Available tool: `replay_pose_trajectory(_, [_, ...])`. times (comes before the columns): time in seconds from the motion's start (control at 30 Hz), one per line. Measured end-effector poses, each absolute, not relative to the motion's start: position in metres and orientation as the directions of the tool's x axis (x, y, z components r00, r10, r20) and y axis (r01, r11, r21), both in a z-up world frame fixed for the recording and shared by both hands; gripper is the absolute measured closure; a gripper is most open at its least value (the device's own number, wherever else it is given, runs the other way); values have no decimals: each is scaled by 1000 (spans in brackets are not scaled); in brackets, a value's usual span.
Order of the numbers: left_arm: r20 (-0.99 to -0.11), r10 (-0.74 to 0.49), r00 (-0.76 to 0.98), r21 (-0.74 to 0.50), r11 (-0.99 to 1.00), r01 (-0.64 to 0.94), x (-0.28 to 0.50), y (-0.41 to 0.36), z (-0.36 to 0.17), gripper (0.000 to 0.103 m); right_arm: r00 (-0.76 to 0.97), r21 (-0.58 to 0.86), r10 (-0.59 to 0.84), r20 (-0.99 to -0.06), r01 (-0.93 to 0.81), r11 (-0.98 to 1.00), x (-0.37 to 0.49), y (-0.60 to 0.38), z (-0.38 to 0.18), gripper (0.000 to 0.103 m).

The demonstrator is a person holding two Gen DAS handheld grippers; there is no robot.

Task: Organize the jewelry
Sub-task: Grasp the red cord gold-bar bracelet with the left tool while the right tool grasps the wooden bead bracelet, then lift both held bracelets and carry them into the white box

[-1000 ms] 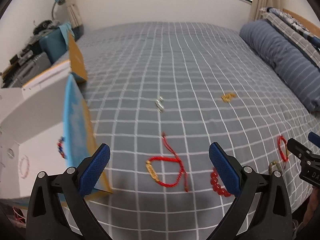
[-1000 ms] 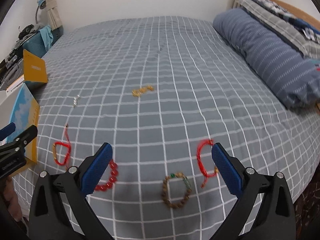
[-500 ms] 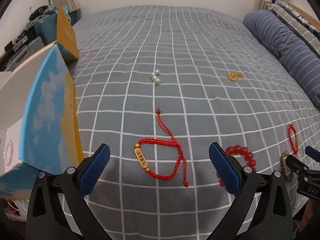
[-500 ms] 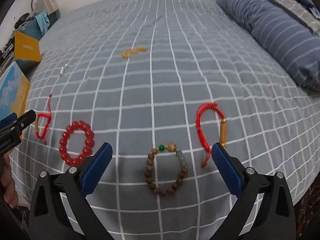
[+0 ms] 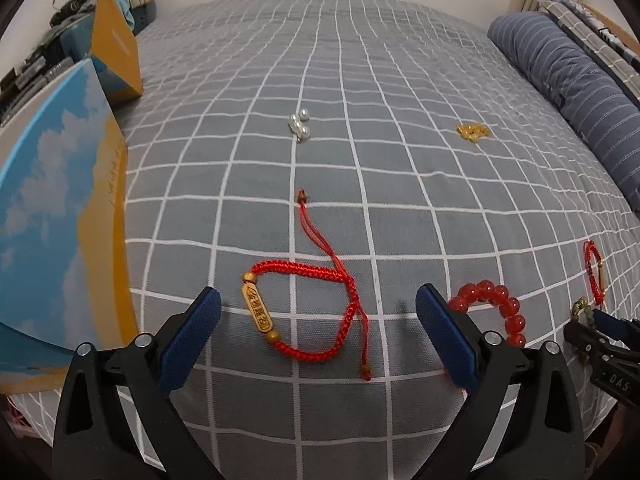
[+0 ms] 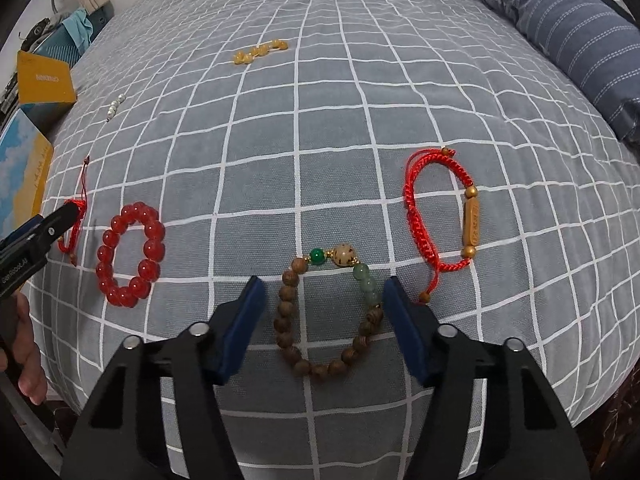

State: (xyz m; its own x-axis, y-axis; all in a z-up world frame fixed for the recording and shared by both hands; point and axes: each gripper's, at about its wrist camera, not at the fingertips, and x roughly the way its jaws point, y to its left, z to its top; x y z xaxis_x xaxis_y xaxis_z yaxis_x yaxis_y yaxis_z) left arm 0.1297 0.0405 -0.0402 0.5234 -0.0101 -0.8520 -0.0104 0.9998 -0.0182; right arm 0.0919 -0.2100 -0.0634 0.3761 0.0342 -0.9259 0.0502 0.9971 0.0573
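My left gripper [image 5: 318, 312] hangs low over the grey checked bed [image 5: 360, 80], jaws wide and closing slightly. A red cord bracelet with a gold bar [image 5: 258, 314] lies between its fingers, untouched. My right gripper [image 6: 324, 296] is half shut and still closing around a wooden bead bracelet with green beads [image 6: 286, 304]. Its pads stand beside the beads without pressing them. A red glass bead bracelet [image 6: 130, 254] lies to the left, and a second red cord bracelet [image 6: 470, 224] to the right.
Pearls [image 5: 300, 124] and a yellow bead string [image 5: 472, 132] lie farther up the bed. An open box with a sky-blue and orange lid [image 5: 60, 220] stands at the left edge, an orange box [image 5: 116, 52] behind it. A striped blue pillow [image 5: 572, 76] lines the right side.
Both grippers have sunk toward the bed and tilted down. The right jaws have narrowed around the wooden bead bracelet. The left gripper now frames the red cord bracelet.
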Motion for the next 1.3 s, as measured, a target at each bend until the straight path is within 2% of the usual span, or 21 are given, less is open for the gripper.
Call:
replay_pose_trajectory(0.17, [-884,-45,465,-62,998,-22,135,43,-52,33,378,60,32,-925,63,996,93,-211,-63,65])
replay_pose_trajectory(0.23, [-885,-35,464,-54,998,-27,136,43,-52,39,379,60,31,-925,63,996,93,-211,-62,74])
replay_pose_trajectory(0.3, [-885,-34,464,-52,998,-25,136,43,-51,50,380,59,30,-924,63,996,93,-210,-62,80])
replay_pose_trajectory(0.33, [-886,-36,463,-52,998,-24,136,43,-51,57,381,55,27,-924,65,996,92,-210,-62,84])
replay_pose_trajectory(0.43, [-888,-34,458,-46,999,-16,136,43,-49,89,385,43,14,-923,65,997,93,-209,-61,87])
replay_pose_trajectory(0.47, [-888,-41,459,-53,999,-13,135,43,-49,92,388,40,11,-922,66,997,92,-209,-60,87])
replay_pose_trajectory(1.3, [-832,-56,552,-60,998,12,125,45,-19,92,533,71,17,-846,81,994,81,-209,-29,88])
